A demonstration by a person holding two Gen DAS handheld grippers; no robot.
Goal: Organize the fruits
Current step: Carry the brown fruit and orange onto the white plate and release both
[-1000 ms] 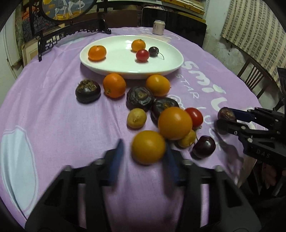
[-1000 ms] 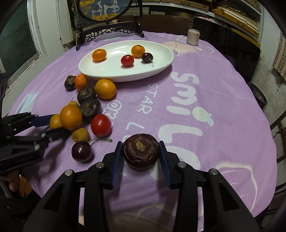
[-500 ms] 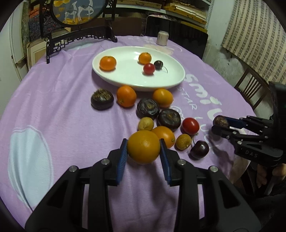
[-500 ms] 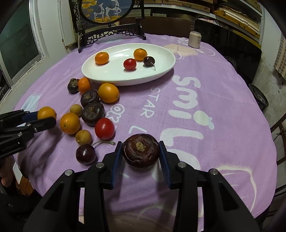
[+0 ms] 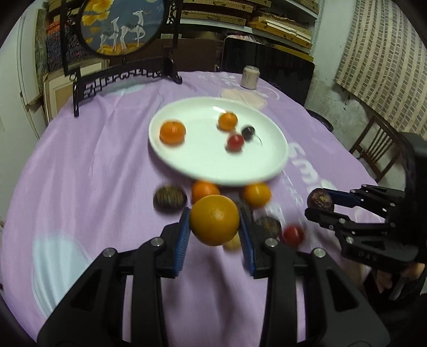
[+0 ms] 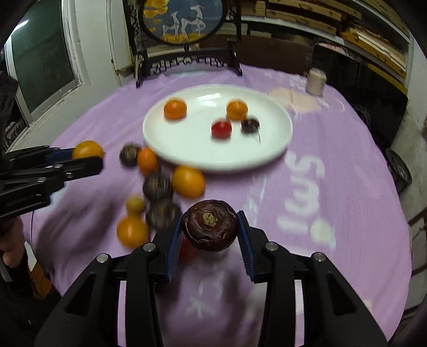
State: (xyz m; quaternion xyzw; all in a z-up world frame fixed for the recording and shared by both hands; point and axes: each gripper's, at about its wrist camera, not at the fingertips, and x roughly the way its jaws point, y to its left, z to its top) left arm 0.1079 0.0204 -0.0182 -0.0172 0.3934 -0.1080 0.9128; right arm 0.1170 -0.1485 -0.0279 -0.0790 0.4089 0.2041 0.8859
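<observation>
Now that the left tool has lifted its pinched orange off the desk, while the right tool still pinches a dark fruit, both look bound for the plate at upper centre.

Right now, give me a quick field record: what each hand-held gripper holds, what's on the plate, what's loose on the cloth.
left hand-held gripper: shut on large orange, lifted above the cloth
right hand-held gripper: shut on dark brown fruit, lifted
white plate: two small oranges, one red fruit, one dark cherry with stem
purple tablecloth: loose oranges, dark brown fruits and a small yellowish fruit near the plate's front rim; exact count blurred
far edge: pale can, framed deer picture on stand
image quality: motion blur
</observation>
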